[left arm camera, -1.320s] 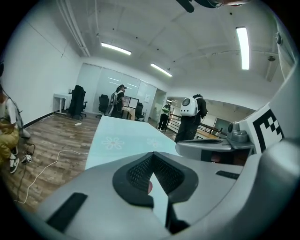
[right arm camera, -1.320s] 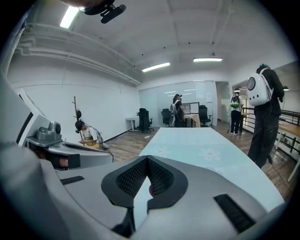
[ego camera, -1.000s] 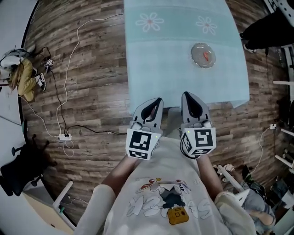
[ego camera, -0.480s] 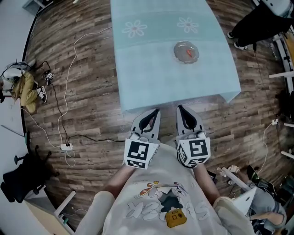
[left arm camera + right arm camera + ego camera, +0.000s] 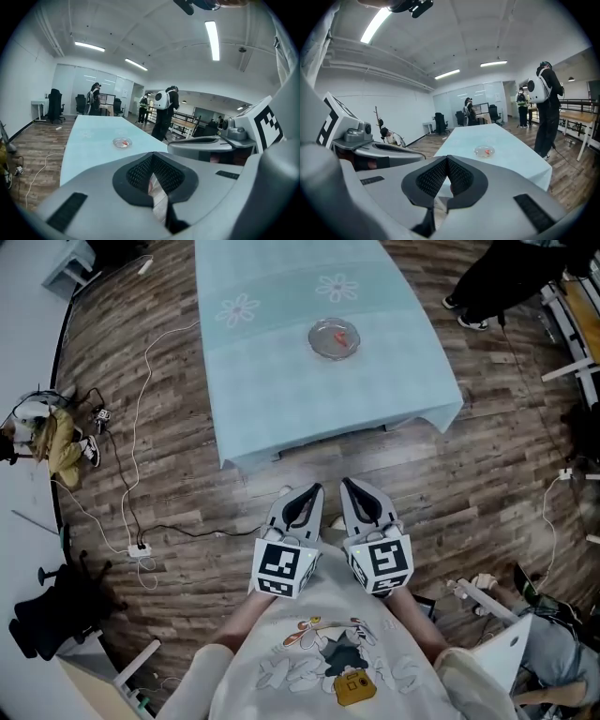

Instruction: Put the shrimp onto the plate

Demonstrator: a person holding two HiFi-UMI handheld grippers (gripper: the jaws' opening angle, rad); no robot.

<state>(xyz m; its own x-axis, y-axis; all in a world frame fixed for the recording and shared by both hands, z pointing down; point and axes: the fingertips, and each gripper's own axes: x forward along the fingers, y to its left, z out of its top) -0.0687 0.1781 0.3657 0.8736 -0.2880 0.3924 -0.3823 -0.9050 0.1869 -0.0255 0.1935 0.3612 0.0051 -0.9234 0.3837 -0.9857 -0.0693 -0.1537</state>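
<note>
A small orange shrimp (image 5: 341,335) lies in a clear glass plate (image 5: 334,338) on the far half of a table with a pale blue cloth (image 5: 281,409). The plate (image 5: 122,142) is small and distant in the left gripper view, and the plate (image 5: 484,151) is equally far off in the right gripper view. My left gripper (image 5: 306,493) and right gripper (image 5: 357,487) are held side by side close to my body over the wooden floor, well short of the table's near edge. Both are shut with nothing between the jaws.
White and black cables and a power strip (image 5: 139,548) run over the floor at the left. A bag and shoes (image 5: 52,432) lie at the far left. A person in black (image 5: 511,268) stands past the table's right corner. A black chair (image 5: 42,615) sits at the lower left.
The table and plate have slid up and away in the head view as I back off from them. Both grippers stay shut and close to my body.
</note>
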